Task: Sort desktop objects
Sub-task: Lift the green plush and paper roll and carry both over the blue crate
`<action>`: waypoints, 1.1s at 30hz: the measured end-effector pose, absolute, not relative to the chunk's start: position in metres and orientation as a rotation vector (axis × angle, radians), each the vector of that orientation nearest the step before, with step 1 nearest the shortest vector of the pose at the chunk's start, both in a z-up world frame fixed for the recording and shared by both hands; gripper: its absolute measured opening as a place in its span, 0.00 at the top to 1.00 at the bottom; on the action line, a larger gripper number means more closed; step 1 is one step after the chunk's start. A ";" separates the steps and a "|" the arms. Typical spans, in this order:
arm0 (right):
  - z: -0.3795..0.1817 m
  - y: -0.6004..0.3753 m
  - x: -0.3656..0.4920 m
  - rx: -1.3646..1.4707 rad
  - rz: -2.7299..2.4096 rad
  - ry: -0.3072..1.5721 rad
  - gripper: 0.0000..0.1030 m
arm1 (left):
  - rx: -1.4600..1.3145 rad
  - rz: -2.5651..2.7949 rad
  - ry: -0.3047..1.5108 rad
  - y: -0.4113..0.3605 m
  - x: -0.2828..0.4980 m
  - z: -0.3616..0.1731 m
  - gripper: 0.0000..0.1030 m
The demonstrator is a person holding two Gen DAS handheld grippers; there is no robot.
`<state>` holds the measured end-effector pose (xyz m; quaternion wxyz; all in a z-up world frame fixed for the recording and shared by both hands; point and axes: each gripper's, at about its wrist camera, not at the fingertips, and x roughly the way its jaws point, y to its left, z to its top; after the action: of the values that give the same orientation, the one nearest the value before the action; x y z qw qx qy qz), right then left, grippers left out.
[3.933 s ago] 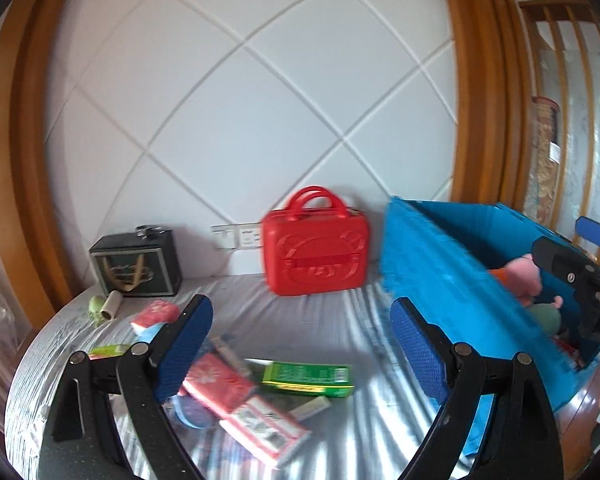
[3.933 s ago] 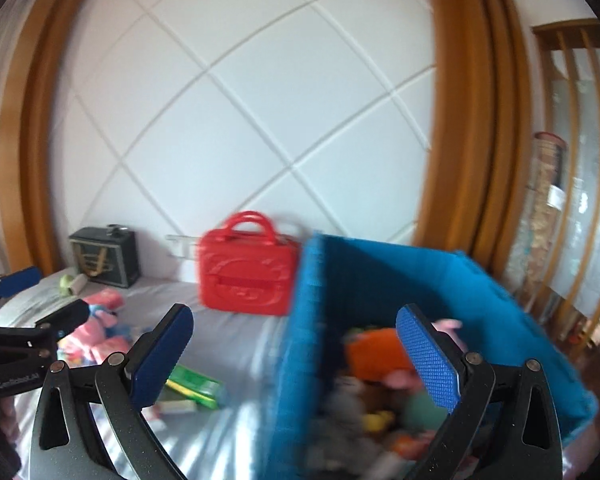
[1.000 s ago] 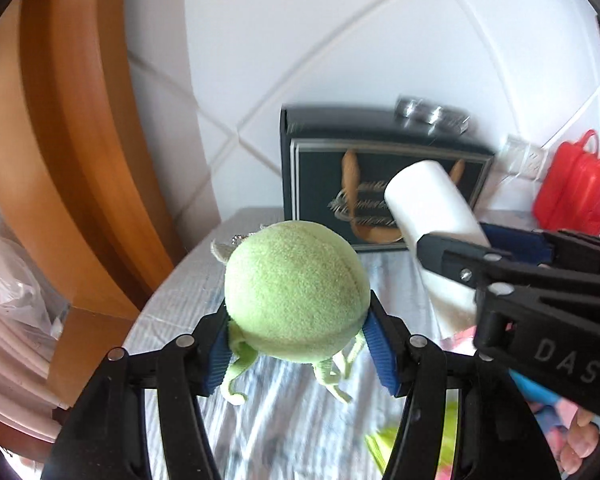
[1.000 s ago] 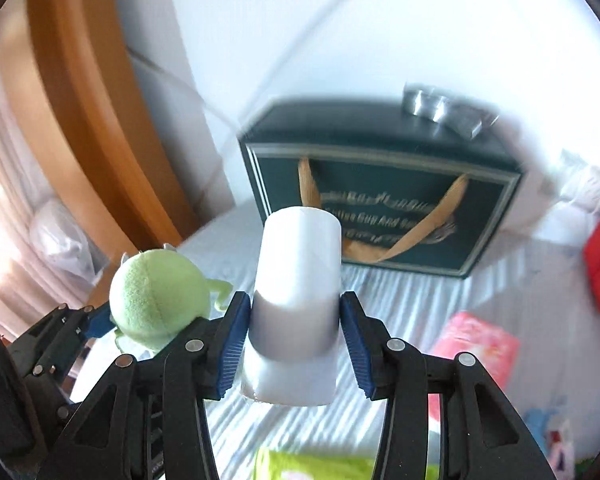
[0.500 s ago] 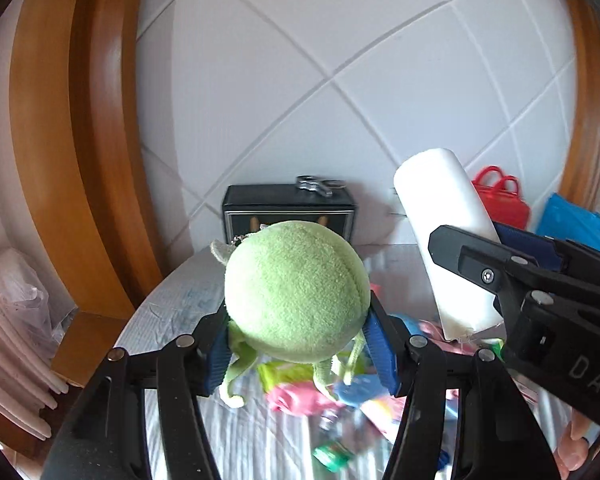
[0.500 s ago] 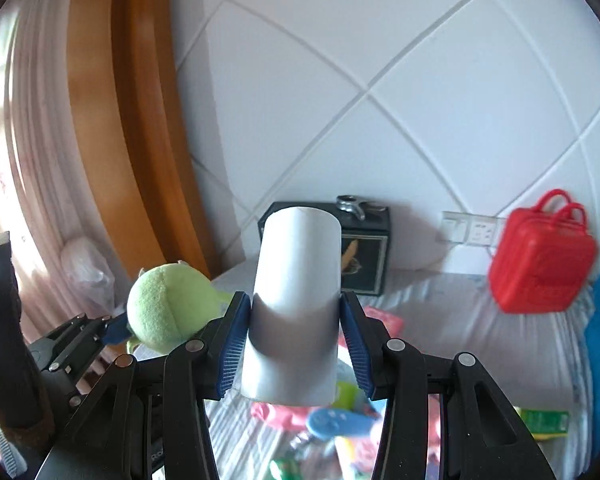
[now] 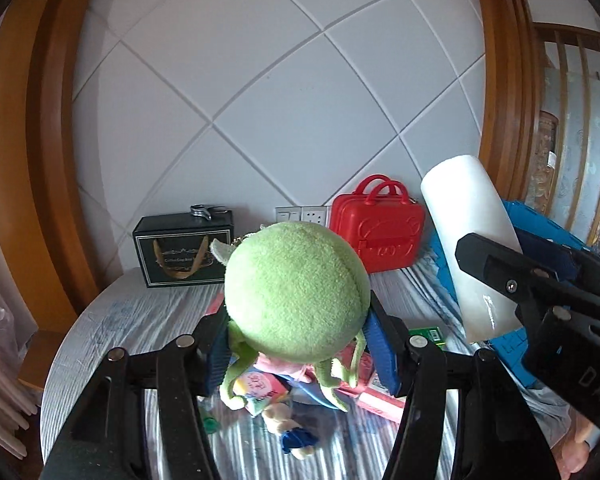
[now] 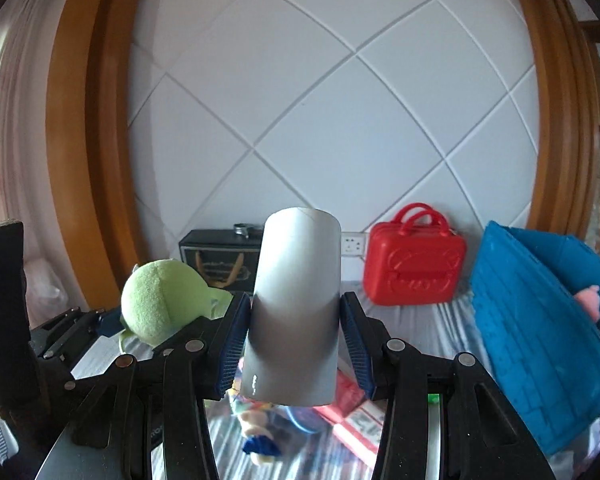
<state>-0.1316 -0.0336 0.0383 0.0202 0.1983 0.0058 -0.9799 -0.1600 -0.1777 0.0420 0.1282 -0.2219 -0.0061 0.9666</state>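
Left gripper (image 7: 298, 344) pinching fuzzy round plush (image 7: 296, 292), right gripper (image 8: 294, 344) smooth cylinder (image 8: 294, 308)

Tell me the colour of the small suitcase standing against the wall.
The small suitcase is bright red, handles included. It shows best in the right wrist view.

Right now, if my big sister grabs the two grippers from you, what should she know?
Left gripper: fingers shut on the green plush toy, held up above the table.
Right gripper: fingers shut on the white tube, also held in the air.
The blue bin stands to the right, with a pink toy already showing inside.
Done: both things are picked up.
Left: probably carry both to the bin, then sort the packets and small doll lying on the table below the grippers.
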 end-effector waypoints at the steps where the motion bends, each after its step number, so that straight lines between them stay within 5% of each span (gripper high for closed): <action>1: 0.039 -0.022 -0.125 0.612 -3.052 0.015 0.56 | -0.642 2.809 -0.010 -0.167 -0.154 0.042 0.44; 18: 0.074 0.303 -0.008 0.426 -3.206 0.055 0.56 | -0.559 2.792 0.023 0.154 -0.070 0.061 0.44; 33: 0.040 0.542 -0.029 0.702 -3.390 -0.019 0.56 | -0.650 2.599 0.219 0.389 -0.099 0.046 0.44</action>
<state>-0.0289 0.5418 0.0403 -0.1596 0.2003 -0.0054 -0.9666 -0.0990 0.3887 0.0465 0.2249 -0.2356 0.0794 0.9421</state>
